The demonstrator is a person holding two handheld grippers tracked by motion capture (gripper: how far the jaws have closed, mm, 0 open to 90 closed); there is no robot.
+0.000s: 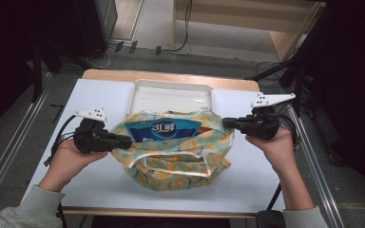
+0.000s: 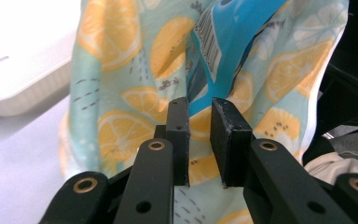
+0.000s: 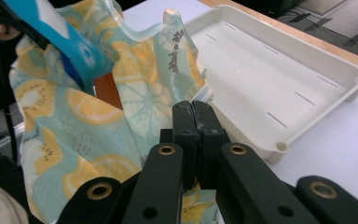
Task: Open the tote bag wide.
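White tabletop [image 1: 100, 175]: lemon-print bag [image 1: 171, 161] holds a blue packet [image 1: 164, 129]; right tongs [image 1: 229, 123] pinch its edge, left tongs [image 1: 127, 141] gape slightly.

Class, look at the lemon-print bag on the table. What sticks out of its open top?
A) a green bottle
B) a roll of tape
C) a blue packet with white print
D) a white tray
C: a blue packet with white print rises from the mouth of the lemon-print bag; the white tray lies behind the bag, on the table.
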